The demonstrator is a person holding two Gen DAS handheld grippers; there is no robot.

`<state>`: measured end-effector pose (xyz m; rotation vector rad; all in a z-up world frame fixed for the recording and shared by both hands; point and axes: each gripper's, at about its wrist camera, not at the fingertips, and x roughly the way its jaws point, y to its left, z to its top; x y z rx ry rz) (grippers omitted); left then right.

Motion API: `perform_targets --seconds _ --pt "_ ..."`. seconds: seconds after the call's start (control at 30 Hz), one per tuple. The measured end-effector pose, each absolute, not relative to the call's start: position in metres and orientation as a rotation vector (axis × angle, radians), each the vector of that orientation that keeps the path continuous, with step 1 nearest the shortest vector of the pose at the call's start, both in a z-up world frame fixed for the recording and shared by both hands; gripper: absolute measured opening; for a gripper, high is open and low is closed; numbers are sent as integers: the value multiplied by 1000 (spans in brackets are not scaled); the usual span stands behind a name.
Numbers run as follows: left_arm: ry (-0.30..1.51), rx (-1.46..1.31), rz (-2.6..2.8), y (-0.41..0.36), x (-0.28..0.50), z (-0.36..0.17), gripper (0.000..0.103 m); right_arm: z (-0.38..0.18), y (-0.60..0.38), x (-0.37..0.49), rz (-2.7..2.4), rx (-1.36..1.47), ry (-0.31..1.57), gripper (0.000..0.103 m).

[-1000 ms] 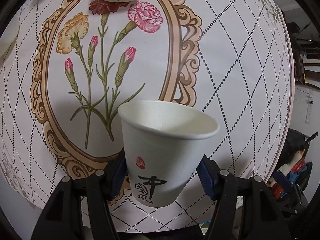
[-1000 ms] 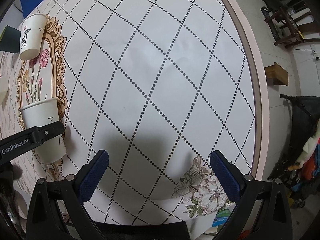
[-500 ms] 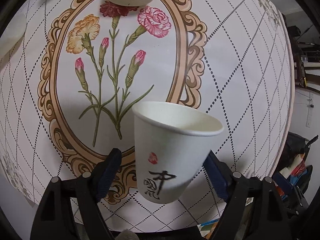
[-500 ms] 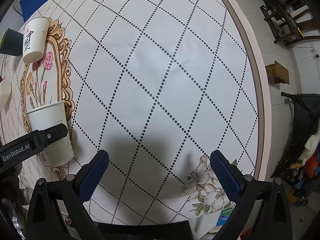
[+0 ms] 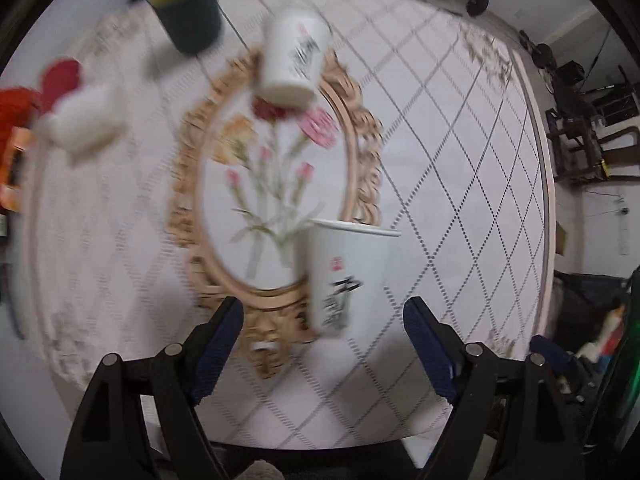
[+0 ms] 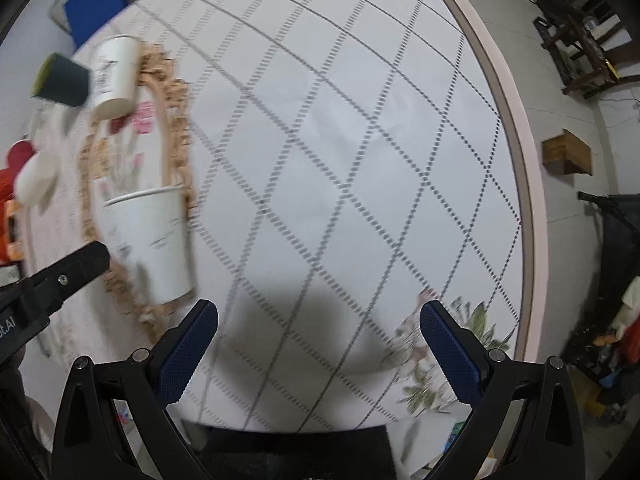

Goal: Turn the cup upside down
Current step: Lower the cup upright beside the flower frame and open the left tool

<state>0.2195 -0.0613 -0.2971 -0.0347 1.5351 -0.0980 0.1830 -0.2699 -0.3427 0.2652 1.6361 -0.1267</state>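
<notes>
White paper cup [image 5: 349, 276] stands mouth up on the surface [image 5: 460, 152], ahead of the left gripper [image 5: 323, 314] and between its blue fingers [image 5: 218, 340] — they are wide apart and do not touch it. Farther ahead a second paper cup [image 5: 291, 65] sits upside down by the flower picture [image 5: 276, 176], with a dark sponge [image 5: 188, 20] beyond it. Off to the side, the right gripper [image 6: 318, 324] hangs over bare checked cloth, fingers [image 6: 188, 354] spread apart, holding nothing.

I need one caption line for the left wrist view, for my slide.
Open left hand-held gripper before an upright paper cup on the floral tablecloth; a second cup stands inverted beyond.
</notes>
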Motion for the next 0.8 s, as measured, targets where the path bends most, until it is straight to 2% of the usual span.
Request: perform_targets --seconds 0.2,0.53,0.6,0.63,0.67,0.8 --pt "1457 46 -19 -18 182 -263 82 -307 -235 164 -32 277 1591 103" --pt "1467 -10 52 29 163 -278 82 -272 -177 155 20 203 1540 103" --pt "1476 -30 54 38 164 -285 83 -265 -170 159 11 114 1522 103" --pt "1478 -31 59 43 167 -291 93 -261 -167 160 15 53 1512 103" --pt "1475 -28 63 47 169 -296 96 -257 -163 163 27 -23 1499 103" --pt "1451 -1 104 52 174 -312 96 -248 -137 169 95 -520 1380 103"
